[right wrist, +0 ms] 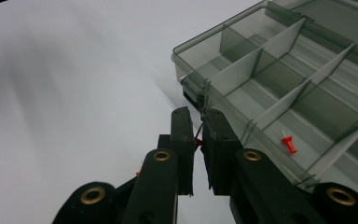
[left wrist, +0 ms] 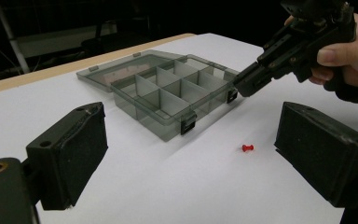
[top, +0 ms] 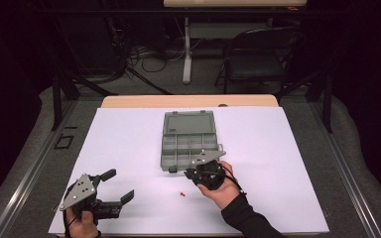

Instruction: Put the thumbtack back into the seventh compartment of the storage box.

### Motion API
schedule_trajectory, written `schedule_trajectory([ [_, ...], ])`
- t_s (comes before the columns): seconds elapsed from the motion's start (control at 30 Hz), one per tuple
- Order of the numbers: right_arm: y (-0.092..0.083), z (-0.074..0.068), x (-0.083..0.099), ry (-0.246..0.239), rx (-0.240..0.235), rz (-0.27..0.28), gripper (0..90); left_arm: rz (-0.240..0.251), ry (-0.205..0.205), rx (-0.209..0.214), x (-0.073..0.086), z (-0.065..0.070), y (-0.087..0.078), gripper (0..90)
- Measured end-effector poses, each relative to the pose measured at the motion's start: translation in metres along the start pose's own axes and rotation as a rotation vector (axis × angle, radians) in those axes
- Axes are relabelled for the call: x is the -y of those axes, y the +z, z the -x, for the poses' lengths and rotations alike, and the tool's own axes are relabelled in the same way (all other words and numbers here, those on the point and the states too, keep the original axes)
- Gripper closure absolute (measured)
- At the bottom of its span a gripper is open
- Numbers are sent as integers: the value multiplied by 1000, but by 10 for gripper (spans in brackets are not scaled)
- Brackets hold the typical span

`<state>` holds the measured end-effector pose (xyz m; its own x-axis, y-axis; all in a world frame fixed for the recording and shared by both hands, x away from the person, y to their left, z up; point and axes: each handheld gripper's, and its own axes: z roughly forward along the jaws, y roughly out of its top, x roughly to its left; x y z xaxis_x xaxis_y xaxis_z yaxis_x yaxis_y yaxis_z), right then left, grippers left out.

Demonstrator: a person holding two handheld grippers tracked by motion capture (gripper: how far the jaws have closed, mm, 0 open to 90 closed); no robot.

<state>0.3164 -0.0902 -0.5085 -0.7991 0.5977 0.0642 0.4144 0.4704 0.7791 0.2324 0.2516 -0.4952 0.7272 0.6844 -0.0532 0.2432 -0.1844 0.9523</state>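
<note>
Right tongs (right wrist: pixel 198 133) clamp a red pin (right wrist: pixel 198 140) beside the box (top: pixel 188 148) (one pin (right wrist: pixel 288 144) already inside), ready to drop. Left tongs (top: pixel 116 186) gape apart, idle near the spare pin (top: pixel 182 194).

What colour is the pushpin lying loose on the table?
Red; the pushpin shows best in the left gripper view.

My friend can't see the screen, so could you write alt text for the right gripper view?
The right gripper has its black jaws closed on a red pushpin, at the near edge of an open grey compartment box. Another red pin lies in one compartment, and the white table spreads to the left.
</note>
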Motion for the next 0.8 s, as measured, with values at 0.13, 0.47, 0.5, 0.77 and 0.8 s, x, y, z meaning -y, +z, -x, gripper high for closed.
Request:
schedule_trajectory([
  [0.13, -4, 6, -7, 5, 15, 9, 836, 0, 0, 1, 0, 0, 0, 89],
  [0.47, -7, 21, -19, 35, 38, 12, 836, -1, 0, 3, 0, 0, 1, 89],
  [0.5, -7, 22, -20, 35, 43, 16, 836, 0, -2, 3, 0, 0, 0, 89],
  [0.77, -4, 31, -28, 44, 75, 9, 836, -2, 3, 3, 0, 0, 1, 89],
  [0.8, -3, 33, -28, 43, 77, 9, 836, 0, -1, 1, 0, 0, 1, 89],
])
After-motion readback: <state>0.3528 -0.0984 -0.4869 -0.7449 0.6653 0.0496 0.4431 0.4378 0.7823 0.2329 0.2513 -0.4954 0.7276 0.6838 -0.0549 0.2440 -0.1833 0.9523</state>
